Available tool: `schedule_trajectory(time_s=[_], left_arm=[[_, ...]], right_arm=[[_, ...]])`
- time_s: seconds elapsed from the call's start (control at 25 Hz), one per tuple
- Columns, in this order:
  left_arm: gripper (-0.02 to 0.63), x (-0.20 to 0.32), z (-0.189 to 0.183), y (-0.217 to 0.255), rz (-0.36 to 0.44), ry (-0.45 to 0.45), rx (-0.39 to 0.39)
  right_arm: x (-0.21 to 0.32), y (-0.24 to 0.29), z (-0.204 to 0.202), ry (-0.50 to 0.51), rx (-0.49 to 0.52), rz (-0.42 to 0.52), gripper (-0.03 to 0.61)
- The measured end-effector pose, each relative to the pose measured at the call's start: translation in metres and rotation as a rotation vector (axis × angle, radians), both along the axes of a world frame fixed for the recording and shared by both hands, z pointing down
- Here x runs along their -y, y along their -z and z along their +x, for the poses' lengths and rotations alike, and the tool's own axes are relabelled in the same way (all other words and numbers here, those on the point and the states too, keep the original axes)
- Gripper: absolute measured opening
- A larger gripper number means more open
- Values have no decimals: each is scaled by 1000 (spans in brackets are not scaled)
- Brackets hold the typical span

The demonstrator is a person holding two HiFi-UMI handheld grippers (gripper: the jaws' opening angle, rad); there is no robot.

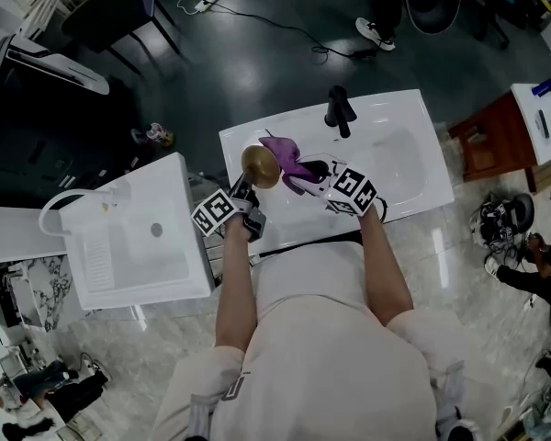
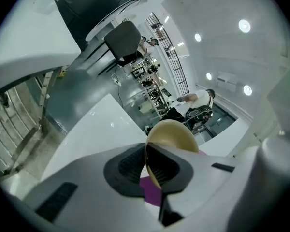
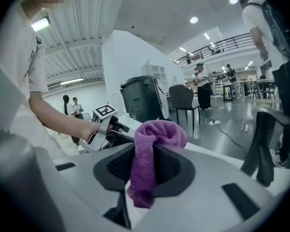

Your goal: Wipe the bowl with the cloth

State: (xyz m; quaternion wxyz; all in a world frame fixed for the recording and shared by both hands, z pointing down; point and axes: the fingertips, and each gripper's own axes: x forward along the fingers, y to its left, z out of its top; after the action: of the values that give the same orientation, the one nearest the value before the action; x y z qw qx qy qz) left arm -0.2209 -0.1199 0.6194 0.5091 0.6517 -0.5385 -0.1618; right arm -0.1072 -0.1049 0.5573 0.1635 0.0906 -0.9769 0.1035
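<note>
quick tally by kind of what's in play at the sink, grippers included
bowl: 1
purple cloth: 1
grippers: 2, left gripper on the bowl, right gripper on the cloth
black faucet: 1
total: 5

White sink point(image 1: 406, 165) at centre, black faucet point(image 1: 339, 110) on its rim at twelve o'clock. Second white basin point(image 1: 140, 257) at the sink's eight o'clock. On the dark floor, a black chair point(image 1: 112, 12) at eleven o'clock and a shoe point(image 1: 375, 33) at one. Wooden cabinet point(image 1: 483, 145) at three o'clock.
</note>
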Motion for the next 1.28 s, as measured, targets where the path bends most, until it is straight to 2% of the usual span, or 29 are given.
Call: schedule_trajectory(time_s=[0.2,0.36,0.52,0.6,0.68,0.76,0.92,1.08,1.28], left_arm=[[17,-1,-17,1,4,69,37],[17,1,-27,4,6,108,108],[17,3,-36,10,30,143,186],[17,2,-41,11,27,150,249],[17,1,-45,11,18,141,323],[17,1,-46,10,7,121,391],[17,2,-41,3,-29,32,554],[17,4,-25,0,-32,-96,720],[17,6,-5,-11,-47,-214,814]], right_arm=[[-22,-7,-10,111,-24,-42,92],[-31,-12,-12,166,-36,-79,92],[-39,-8,-11,205,20,-147,92],[-37,-4,-9,195,49,-163,92],[-25,-5,-6,132,59,-155,93],[-3,-11,2,13,22,-115,94],[47,-38,32,-290,-171,-15,92],[62,-47,52,-420,-204,-47,92],[70,-64,69,-548,-233,-118,94]])
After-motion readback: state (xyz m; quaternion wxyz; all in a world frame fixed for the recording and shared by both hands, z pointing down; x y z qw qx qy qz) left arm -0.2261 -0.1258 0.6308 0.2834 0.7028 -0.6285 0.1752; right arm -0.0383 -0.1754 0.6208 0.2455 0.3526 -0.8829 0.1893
